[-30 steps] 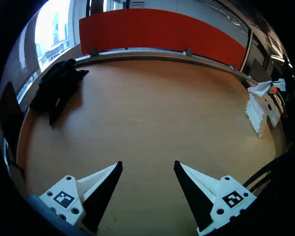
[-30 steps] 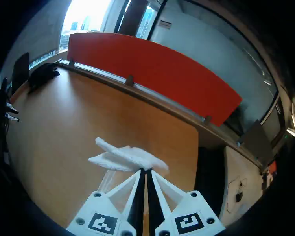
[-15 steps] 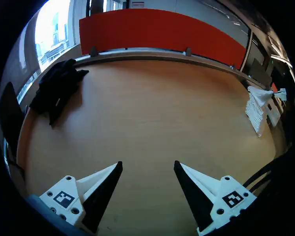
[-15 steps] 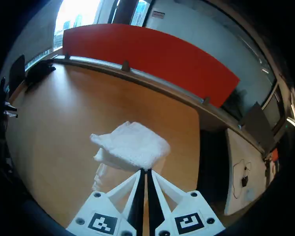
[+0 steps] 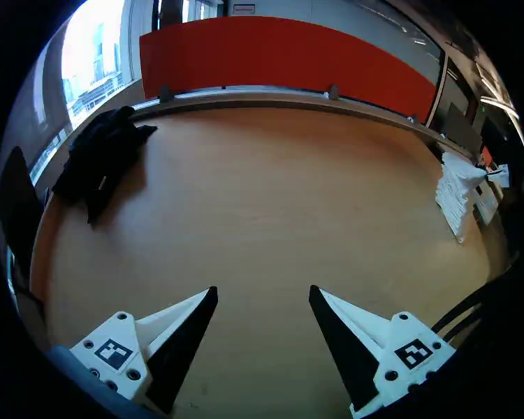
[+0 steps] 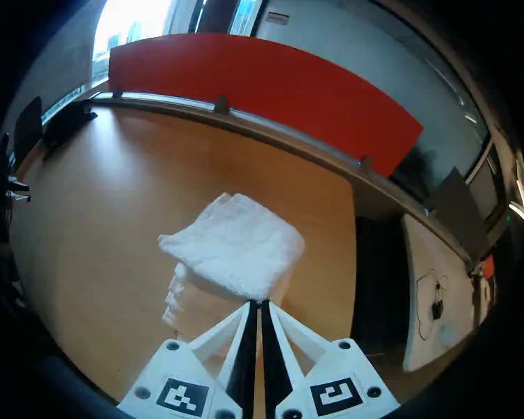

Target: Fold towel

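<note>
In the right gripper view my right gripper (image 6: 257,304) is shut on the near edge of a folded white towel (image 6: 234,243). The towel lies flat across the top of a stack of folded white towels (image 6: 189,304) on the wooden table (image 6: 115,202). In the left gripper view the same stack (image 5: 455,202) stands at the table's far right edge, with the held towel (image 5: 464,166) on top. My left gripper (image 5: 262,289) hovers low over the bare table (image 5: 262,195), open, with nothing between its fingers.
A black garment (image 5: 98,159) lies crumpled at the table's far left corner, small in the right gripper view (image 6: 70,119). A red divider panel (image 5: 283,52) runs along the back edge. Right of the stack the table ends at a dark gap (image 6: 374,279).
My right gripper has carried the folded towel down, and it has gone from hanging bunched to lying flat on the stack. My left gripper has not moved.
</note>
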